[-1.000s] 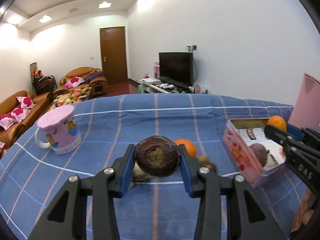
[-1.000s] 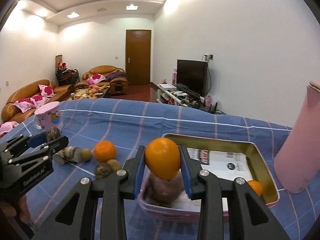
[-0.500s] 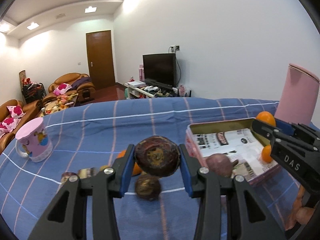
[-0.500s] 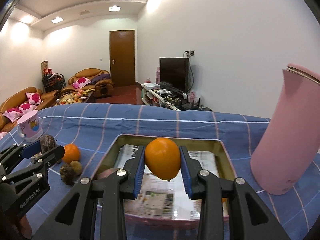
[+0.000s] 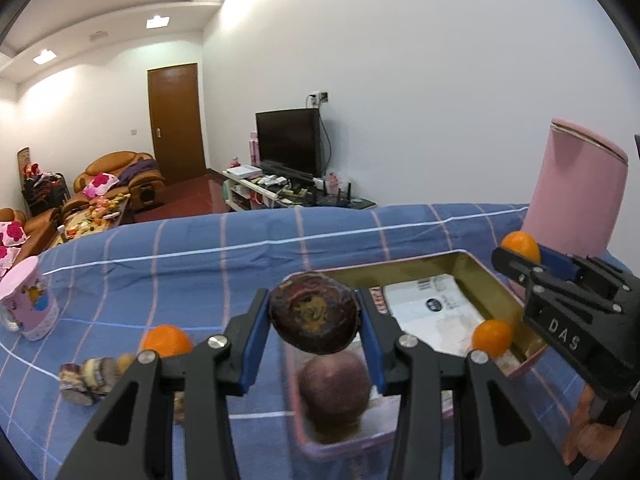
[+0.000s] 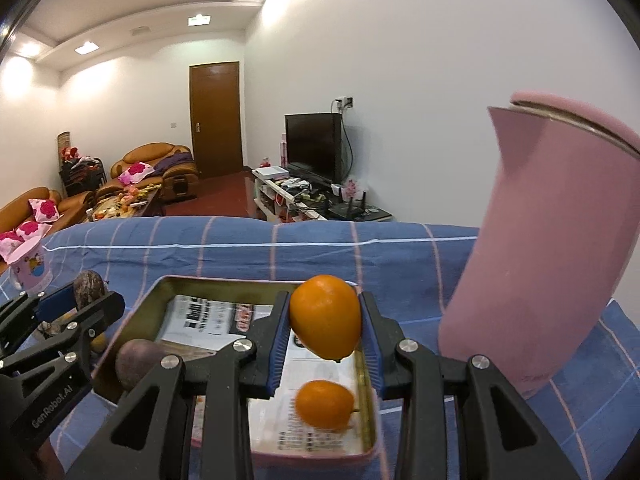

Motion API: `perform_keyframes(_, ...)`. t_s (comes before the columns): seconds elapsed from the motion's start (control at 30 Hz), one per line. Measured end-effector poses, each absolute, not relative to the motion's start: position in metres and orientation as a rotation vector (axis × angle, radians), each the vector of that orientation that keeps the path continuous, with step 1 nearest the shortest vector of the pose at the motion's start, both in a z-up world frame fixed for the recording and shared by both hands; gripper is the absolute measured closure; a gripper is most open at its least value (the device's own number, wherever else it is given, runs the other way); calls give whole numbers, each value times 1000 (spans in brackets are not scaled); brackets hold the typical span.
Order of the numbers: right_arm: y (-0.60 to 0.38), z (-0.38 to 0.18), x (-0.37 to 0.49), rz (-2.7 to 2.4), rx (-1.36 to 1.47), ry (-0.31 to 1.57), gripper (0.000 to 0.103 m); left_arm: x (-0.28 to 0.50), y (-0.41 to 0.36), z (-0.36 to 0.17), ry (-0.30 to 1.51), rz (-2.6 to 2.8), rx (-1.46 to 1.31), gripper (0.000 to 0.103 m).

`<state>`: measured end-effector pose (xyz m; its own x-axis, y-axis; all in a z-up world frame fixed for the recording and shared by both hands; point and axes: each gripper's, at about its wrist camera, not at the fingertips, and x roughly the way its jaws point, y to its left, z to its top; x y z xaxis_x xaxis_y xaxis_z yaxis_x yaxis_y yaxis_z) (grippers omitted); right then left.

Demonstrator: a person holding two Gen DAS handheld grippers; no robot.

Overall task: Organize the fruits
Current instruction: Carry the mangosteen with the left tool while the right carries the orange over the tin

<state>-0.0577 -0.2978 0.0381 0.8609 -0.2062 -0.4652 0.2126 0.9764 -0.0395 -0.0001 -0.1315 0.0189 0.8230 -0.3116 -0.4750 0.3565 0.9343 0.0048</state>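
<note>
Two fruits are hanging over the tin tray (image 6: 132,312): you are clamping a dark passion fruit (image 5: 314,312) in the left gripper (image 5: 314,330), an orange (image 6: 325,322) in the right gripper (image 6: 325,334). Lowering and releasing appears next.

Orange fruit (image 6: 325,322), dark purple fruit (image 5: 314,313), blue checked cloth (image 6: 240,252), pink jug (image 6: 548,256)

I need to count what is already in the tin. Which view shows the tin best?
The right wrist view: the tin lies nearly whole, with its paper lining, a purple fruit and a small orange inside. In the left wrist view the tin is partly blocked by the left hand-held gripper.
</note>
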Motion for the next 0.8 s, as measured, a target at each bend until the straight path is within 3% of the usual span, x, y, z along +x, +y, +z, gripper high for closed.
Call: perform_keyframes(0.8,-314,17,-33,-190,37,596,68,28,-183,1,590,-370,171,59)
